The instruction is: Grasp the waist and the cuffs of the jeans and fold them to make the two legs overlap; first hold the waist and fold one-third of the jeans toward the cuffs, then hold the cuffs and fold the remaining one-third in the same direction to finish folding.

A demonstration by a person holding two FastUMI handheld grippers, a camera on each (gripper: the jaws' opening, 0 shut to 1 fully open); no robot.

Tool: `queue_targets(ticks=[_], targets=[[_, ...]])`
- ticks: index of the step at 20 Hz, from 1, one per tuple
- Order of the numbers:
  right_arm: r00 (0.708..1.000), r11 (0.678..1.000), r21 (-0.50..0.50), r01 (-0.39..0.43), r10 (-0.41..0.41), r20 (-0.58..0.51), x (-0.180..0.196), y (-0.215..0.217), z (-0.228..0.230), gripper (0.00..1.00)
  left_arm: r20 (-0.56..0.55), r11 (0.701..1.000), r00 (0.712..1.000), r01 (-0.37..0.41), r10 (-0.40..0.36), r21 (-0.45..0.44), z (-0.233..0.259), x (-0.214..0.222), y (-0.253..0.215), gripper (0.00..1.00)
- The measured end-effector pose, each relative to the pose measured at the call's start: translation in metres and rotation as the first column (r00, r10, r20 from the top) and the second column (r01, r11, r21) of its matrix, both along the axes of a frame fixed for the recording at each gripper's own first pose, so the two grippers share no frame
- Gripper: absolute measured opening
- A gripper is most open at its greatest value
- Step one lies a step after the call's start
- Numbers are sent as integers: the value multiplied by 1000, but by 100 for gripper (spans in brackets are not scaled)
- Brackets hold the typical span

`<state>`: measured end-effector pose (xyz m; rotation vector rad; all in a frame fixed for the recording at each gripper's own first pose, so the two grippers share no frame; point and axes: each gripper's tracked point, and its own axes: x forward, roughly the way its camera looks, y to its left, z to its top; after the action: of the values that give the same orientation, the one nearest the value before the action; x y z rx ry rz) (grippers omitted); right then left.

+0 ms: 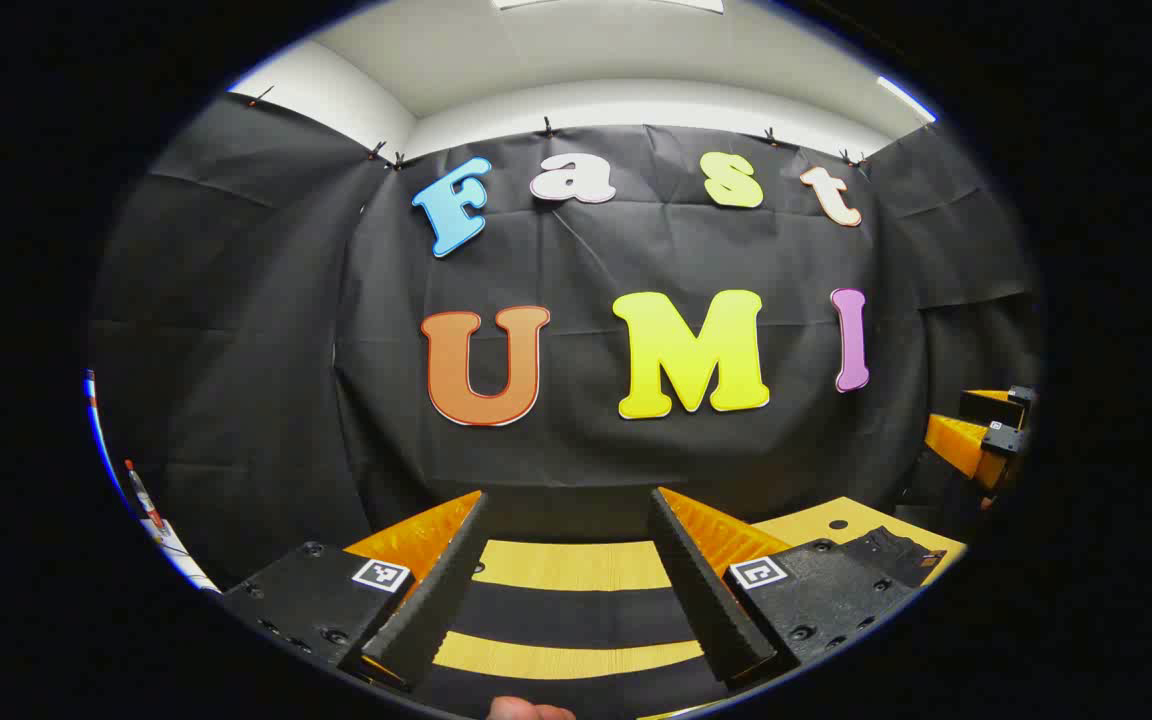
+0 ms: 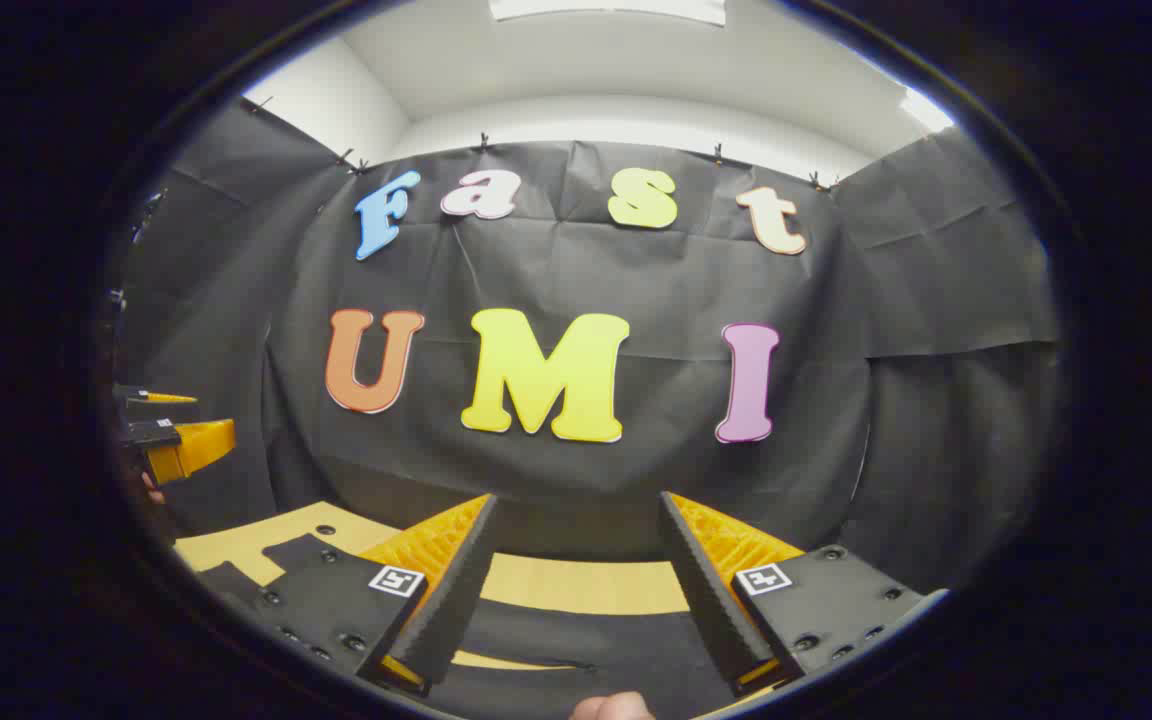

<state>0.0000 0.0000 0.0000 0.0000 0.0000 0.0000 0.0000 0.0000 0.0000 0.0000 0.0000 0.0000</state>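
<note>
Both the left gripper (image 1: 566, 580) and right gripper (image 2: 576, 590) hover with jaws spread wide over the dark jeans (image 2: 586, 640) lying on the table (image 2: 576, 585), soft, floppy cloth best pinched at waist and cuffs.

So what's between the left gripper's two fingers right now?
Nothing held: through the left gripper's open gap, the left gripper view shows black jeans on the wooden table.

Both views are evenly and brightly lit from above, where a ceiling light panel (image 1: 608, 4) is blown out to white glare. Shadows are soft and faint. Focus is kept sharp at the centre; straight lines are bowed strongly towards the rims, where brightness falls off and slight colour fringing is seen.
</note>
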Motion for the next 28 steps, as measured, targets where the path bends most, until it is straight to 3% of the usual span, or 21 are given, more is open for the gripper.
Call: queue_targets(ticks=[2,4,11,12,14,23,25,26,28], targets=[[1000,1000,-4,-5,5,2,4,0,-1,94,1,1000,1000,-8,8,-3,1,3,2,95],[1000,1000,-3,4,-4,-2,5,-5,-2,99,-10,1000,1000,-15,15,-6,-2,3,1,100],[1000,1000,-10,10,-10,-11,3,-18,-11,97,-40,999,999,-37,36,-20,-10,-2,3,100],[1000,1000,-10,9,-9,-14,3,-19,-11,99,-38,999,998,-41,40,-19,-9,-3,4,95],[1000,1000,-10,9,-9,-15,4,-23,-12,97,-37,999,998,-48,47,-17,-10,-5,4,100],[999,1000,-4,30,-30,-41,7,-65,-27,94,-82,996,994,-79,76,-35,-25,-9,-2,100],[997,999,4,45,-45,-65,9,-84,-37,96,-130,993,986,-111,104,-50,-41,-14,2,100],[995,998,8,55,-55,-80,11,-97,-45,96,-160,989,979,-136,125,-60,-50,-17,6,95],[990,997,11,76,-74,-119,14,-123,-60,96,-227,976,957,-204,182,-78,-73,-26,21,100]])
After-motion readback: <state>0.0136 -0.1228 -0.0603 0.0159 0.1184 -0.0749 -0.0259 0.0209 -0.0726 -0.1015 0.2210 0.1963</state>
